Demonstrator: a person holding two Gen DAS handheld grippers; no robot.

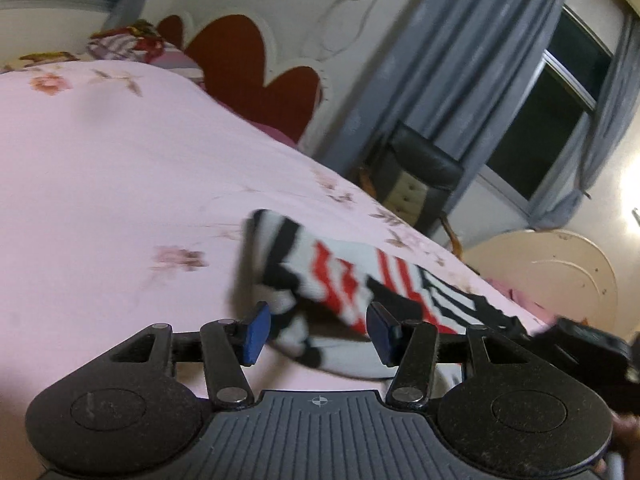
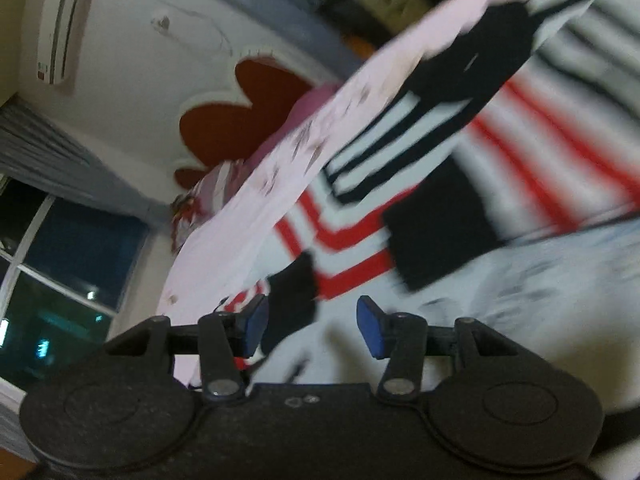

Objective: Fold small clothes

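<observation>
Left tool (image 1: 316, 332) straddles striped garment (image 1: 340, 280).

Pink floral bed sheet (image 1: 100, 184). Red cloud-shaped headboard (image 1: 236, 56) on white wall. Grey curtains (image 1: 452, 52) beside dark window (image 1: 560, 120). Black chair (image 1: 420, 168) near bed. Air conditioner (image 2: 64, 28) high on wall.

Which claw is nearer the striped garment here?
Right. The right claw is down among the striped garment's folds, cloth between its open jaws. The left claw is at the garment's edge, also open.
</observation>
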